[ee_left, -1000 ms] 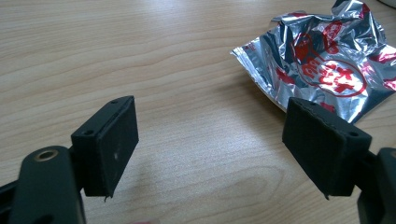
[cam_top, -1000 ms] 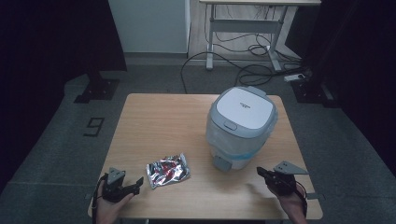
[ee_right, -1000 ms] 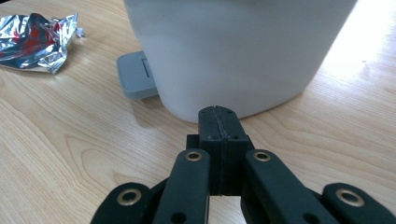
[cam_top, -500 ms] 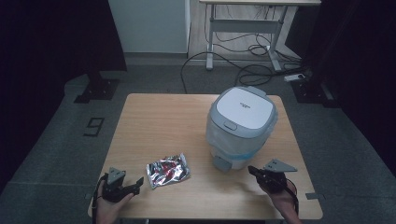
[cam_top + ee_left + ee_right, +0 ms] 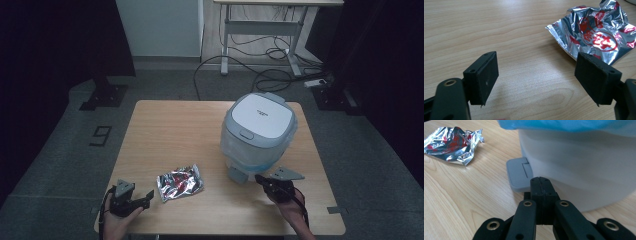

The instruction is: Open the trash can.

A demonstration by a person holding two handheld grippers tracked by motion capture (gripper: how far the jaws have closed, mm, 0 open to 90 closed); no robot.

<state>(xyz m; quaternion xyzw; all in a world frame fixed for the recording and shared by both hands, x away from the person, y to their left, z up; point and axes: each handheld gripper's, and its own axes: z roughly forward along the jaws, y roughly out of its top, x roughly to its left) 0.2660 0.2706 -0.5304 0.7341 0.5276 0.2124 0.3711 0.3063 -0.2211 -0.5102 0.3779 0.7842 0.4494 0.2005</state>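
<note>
right tongs (image 5: 259, 178) moved to bin pedal (image 5: 519, 174) | closed | left tongs (image 5: 536, 80) open

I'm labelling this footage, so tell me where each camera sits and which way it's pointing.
High view: above the person's side, facing forward and down on the wooden table; both hands, left gripper, right gripper.
Left gripper view: rides the left gripper, jaws apart, facing the foil wrapper.
Right gripper view: rides the right gripper, jaws together, facing the pedal bin and its pedal.
All three share the wrapper.
</note>
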